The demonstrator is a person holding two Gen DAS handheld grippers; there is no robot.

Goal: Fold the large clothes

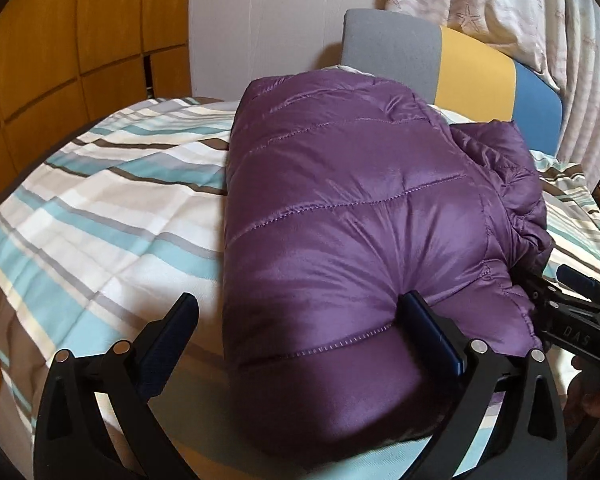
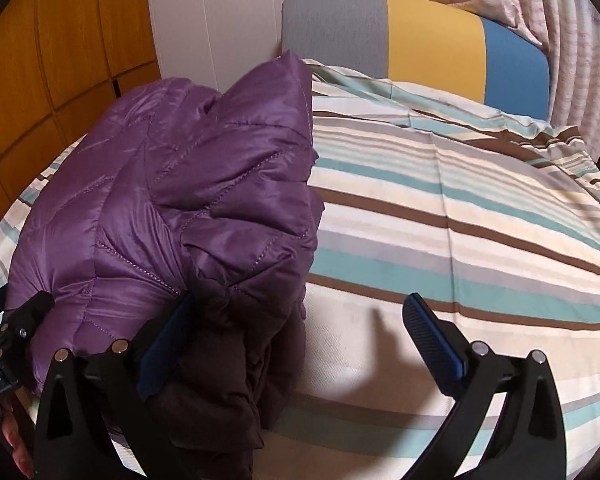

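A purple quilted puffer jacket (image 1: 360, 200) lies folded into a thick bundle on the striped bed cover (image 1: 100, 220). My left gripper (image 1: 300, 312) is open wide at the bundle's near end: its right finger dents the jacket and its left finger hangs over the bare cover. In the right wrist view the jacket (image 2: 172, 184) fills the left half, with its dark lining showing at the bottom. My right gripper (image 2: 296, 308) is open wide too, its left finger against the jacket's right edge and its right finger over the bed cover (image 2: 460, 220). Each gripper shows at the edge of the other's view.
A grey, yellow and blue headboard (image 2: 420, 36) stands at the far end of the bed. Wooden wardrobe doors (image 1: 60, 40) stand to the left and a patterned curtain (image 1: 540, 20) hangs at the right. A person's hand (image 2: 16, 448) holds the left gripper's handle.
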